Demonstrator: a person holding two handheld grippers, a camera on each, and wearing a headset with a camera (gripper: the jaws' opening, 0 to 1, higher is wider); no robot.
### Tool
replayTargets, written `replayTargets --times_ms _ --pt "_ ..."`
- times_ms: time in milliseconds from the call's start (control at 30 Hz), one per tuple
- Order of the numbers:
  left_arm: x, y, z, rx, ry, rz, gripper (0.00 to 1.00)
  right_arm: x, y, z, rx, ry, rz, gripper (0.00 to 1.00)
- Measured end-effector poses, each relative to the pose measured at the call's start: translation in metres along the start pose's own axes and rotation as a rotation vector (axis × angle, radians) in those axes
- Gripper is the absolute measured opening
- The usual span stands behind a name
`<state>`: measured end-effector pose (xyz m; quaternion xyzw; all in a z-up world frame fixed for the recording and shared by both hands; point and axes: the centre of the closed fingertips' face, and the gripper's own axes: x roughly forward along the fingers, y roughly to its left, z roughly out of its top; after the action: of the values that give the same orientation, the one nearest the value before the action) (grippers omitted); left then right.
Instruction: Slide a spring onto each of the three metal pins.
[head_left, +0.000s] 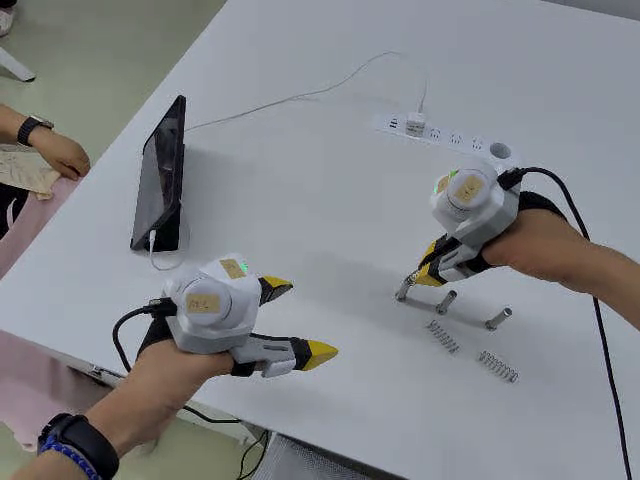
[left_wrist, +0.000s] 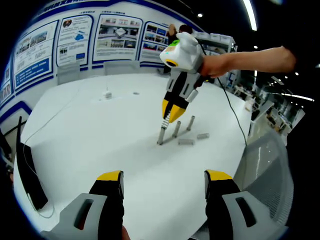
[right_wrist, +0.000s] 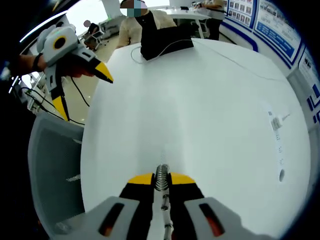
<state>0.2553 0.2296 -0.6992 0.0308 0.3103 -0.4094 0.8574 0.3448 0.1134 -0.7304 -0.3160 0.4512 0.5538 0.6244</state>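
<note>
Spring one in hand: right gripper (head_left: 422, 276) clamped on a spring (right_wrist: 161, 177) just over the end pin (head_left: 403, 291), which I'd say wants lining up and a straight push down, left gripper (head_left: 303, 318) spread wide, holding nothing, two loose springs (head_left: 441, 335) beside the bare pins (head_left: 446, 301)

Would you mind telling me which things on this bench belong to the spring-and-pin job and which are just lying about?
Job: three metal pins; two loose springs; a third spring in the right gripper.
Lying about: tablet; power strip; white cable.
</note>
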Motion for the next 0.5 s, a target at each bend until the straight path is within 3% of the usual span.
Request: replayTargets --times_ms 500 --pt "-0.0016 0.0015 -0.0022 -0.004 -0.001 0.004 0.66 0.0097 0.0042 0.0078 -0.034 0.018 -0.005 0.13"
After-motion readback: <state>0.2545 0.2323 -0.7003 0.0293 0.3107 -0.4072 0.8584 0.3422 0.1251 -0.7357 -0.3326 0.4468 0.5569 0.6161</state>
